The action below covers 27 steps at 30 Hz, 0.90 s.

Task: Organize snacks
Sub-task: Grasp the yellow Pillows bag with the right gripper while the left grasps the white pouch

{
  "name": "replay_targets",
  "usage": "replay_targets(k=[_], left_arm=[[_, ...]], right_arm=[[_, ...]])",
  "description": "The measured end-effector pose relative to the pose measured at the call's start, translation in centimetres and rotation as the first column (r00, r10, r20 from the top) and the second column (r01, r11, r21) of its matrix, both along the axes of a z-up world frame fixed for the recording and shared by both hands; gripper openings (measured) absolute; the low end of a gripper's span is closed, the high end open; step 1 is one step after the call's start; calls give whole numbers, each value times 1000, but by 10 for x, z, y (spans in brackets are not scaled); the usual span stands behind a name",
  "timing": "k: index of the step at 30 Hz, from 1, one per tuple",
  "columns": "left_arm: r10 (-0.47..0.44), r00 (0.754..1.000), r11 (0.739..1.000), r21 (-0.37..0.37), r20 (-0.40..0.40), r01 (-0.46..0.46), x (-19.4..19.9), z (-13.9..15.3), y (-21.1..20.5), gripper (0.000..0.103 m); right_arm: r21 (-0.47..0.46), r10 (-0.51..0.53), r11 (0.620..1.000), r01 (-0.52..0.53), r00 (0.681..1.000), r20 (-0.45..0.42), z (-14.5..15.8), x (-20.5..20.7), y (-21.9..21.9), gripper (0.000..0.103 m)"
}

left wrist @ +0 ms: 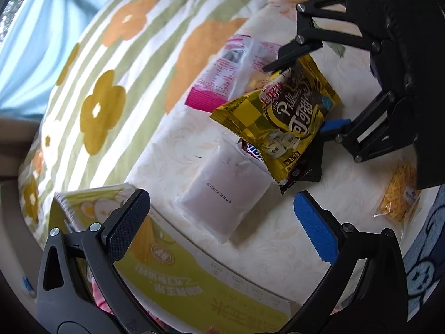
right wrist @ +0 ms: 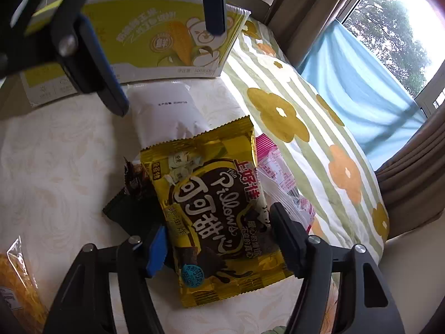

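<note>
Right tongs pinch the yellow packet across its width; box lies beyond its far end

Right gripper (right wrist: 219, 246) has its blue pad on one long edge and its black pad on the other of the glossy yellow-and-brown foil snack packet (right wrist: 211, 208), pressing on the lower half. So the tongs are closed on the packet across its short side. The packet's long axis runs straight away from these tongs, its serrated far end pointing toward the yellow-and-white cardboard box (right wrist: 155, 33).

Taking the packet as landmark: tucked under its left edge lies a small dark brown wrapper (right wrist: 130, 192). Under its right edge lies a clear-and-pink plastic bag (right wrist: 281, 178). Just beyond its far end, and partly beneath it, lies a flat pale white pouch with a printed date line (right wrist: 164, 108). Past the pouch stands the box, its open top showing something red and pink inside. Well off to the packet's near left lies a clear packet of orange-yellow snack (right wrist: 19, 284), on the cream patterned tabletop (right wrist: 55, 167).

Left gripper (left wrist: 222, 228) hangs above the pouch near the box with its fingers spread wide and nothing between them. It is the nearer one to the box, while the right one alone has the packet.

My judgement: the coming move is a lift and a carry forward along the packet's own length, over the pouch, to the box. The packet may drag the brown wrapper with it.
</note>
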<state>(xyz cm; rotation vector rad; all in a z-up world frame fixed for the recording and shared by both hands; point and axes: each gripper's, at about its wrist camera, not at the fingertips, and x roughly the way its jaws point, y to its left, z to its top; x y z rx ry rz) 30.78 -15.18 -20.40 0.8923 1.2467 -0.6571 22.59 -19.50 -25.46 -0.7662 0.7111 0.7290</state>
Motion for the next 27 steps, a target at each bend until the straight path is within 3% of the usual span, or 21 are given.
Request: replay_targets(k=[6, 12, 19, 23, 27], left_arm=[[-139, 988, 988, 62, -73, 143, 6, -17, -10, 103], [-231, 959, 958, 134, -164, 254, 11, -45, -15, 102], [-260, 942, 933, 195, -210, 301, 11, -69, -18, 87], [-275, 933, 916, 232, -231, 327, 7, -80, -20, 72], [-303, 925, 901, 245, -230, 357, 1, -82, -21, 66]], right_arm=[[101, -115, 988, 121, 992, -57, 17, 5, -18, 58], [203, -292, 925, 321, 943, -160, 25, 18, -50, 58], [220, -353, 895, 388, 917, -184, 27, 21, -62, 58], [224, -370, 885, 408, 908, -196, 27, 23, -63, 58], [229, -377, 879, 418, 904, -203, 27, 25, -64, 58]])
